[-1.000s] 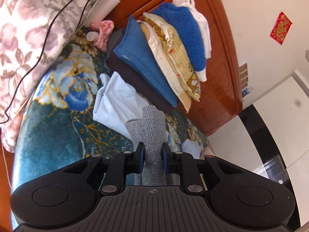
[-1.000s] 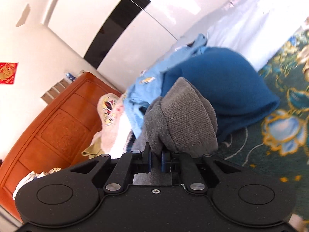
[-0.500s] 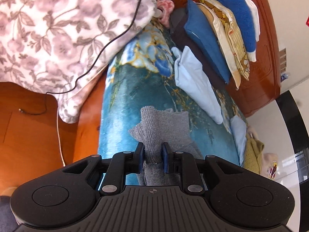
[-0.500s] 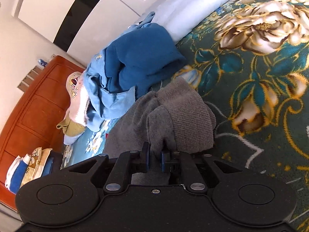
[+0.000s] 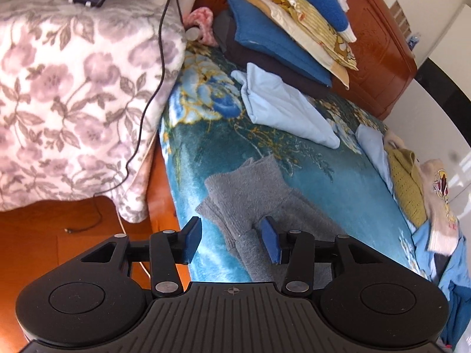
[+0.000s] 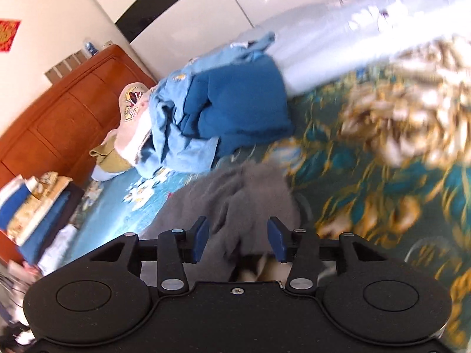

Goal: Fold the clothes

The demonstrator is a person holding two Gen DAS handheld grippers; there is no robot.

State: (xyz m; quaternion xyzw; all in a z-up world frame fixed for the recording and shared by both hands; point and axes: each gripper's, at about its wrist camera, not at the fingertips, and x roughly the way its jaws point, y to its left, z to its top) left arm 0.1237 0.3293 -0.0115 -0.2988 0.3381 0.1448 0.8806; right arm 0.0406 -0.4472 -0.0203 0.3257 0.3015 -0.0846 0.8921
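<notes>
Both of your grippers stand with their jaws spread wide and nothing between the blue pads. Your left gripper (image 5: 232,242) hangs just above the grey knitted garment (image 5: 247,194), which lies loosely bunched on the teal floral blanket (image 5: 318,170) near the bed's edge; the right pad sits over the knit, the left pad over bare blanket. Beyond it you see a folded pale blue garment (image 5: 282,106), then a stack of folded clothes (image 5: 282,29) against the wooden footboard (image 5: 379,47). A floral pillow (image 5: 73,88) with a black cable (image 5: 150,94) across it lies to the left.

Your right gripper (image 6: 238,242) is likewise empty, poised over the same grey garment (image 6: 235,200). This view is blurred, so you cannot tell whether the pads touch the cloth. Ahead lies a heap of unfolded clothes (image 6: 223,108), blue and denim.
</notes>
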